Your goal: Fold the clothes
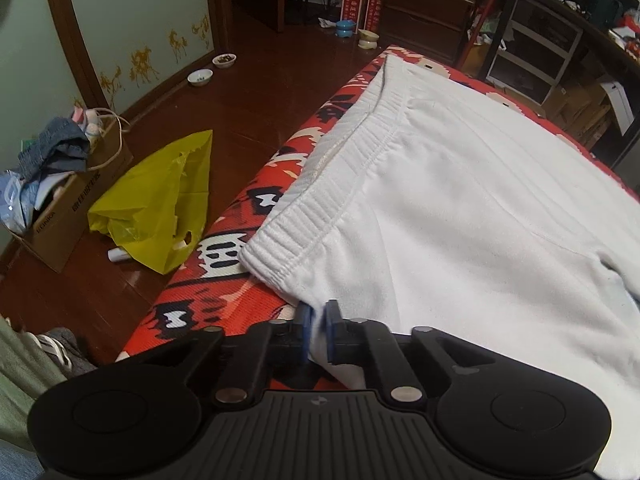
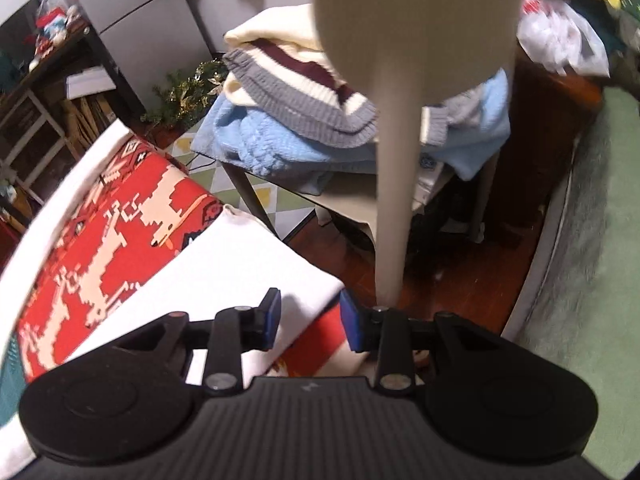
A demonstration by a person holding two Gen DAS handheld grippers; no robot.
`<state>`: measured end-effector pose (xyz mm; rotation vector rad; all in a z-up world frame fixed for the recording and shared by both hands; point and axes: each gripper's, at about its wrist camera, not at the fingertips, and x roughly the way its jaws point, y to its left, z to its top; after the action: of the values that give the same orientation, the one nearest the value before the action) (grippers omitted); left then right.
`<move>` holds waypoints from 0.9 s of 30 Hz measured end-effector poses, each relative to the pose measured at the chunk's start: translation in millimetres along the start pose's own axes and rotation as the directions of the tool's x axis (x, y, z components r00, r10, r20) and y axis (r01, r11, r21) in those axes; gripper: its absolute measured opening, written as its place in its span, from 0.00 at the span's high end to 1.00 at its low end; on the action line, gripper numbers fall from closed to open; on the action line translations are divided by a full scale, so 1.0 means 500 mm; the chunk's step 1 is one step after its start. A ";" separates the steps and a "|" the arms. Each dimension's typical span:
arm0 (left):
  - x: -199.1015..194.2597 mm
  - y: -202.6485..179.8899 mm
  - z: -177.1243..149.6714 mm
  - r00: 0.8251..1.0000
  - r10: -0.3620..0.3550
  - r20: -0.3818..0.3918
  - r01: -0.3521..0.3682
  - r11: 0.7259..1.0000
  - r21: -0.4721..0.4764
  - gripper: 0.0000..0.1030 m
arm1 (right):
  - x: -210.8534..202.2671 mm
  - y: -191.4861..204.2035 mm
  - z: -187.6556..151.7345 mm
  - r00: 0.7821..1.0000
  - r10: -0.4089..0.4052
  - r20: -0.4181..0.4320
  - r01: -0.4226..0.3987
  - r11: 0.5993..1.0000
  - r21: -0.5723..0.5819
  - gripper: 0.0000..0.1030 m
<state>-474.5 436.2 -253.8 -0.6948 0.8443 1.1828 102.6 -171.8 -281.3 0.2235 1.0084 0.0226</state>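
My left gripper (image 1: 317, 330) has its blue-padded fingers (image 1: 333, 330) pinched narrowly on the near edge of the white fleece trousers (image 1: 460, 200), just below their ribbed elastic waistband (image 1: 340, 168). The trousers lie spread flat across the red, black and cream patterned counter (image 1: 224, 248). My right gripper (image 2: 309, 322) has its fingers spread wide and holds nothing, poised over a white trouser leg (image 2: 224, 272) at the counter's corner. A pile of knitted sweaters (image 2: 304, 96) sits on a stand beyond.
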 end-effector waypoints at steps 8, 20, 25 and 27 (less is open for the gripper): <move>-0.050 0.012 0.004 0.997 0.031 0.064 -0.034 0.999 0.039 0.97 | -0.036 0.003 0.002 0.998 -0.011 0.066 0.008 0.999 0.038 0.99; -0.079 0.037 0.022 0.995 0.072 0.066 -0.076 0.996 0.052 0.98 | -0.156 -0.030 0.015 0.987 0.034 0.155 -0.052 0.992 0.114 0.99; -0.059 0.052 0.012 0.996 0.083 0.027 -0.084 0.995 0.046 0.97 | -0.125 -0.045 -0.003 0.996 -0.016 0.092 0.005 0.994 0.113 0.99; -0.058 0.056 0.008 0.996 0.083 0.016 -0.084 0.996 0.044 0.97 | -0.123 -0.051 -0.013 0.996 -0.024 0.086 0.015 0.994 0.104 0.99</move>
<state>-505.2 432.0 -227.9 -0.6190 0.8924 1.2384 62.0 -202.8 -238.4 0.3069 0.9258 -0.0567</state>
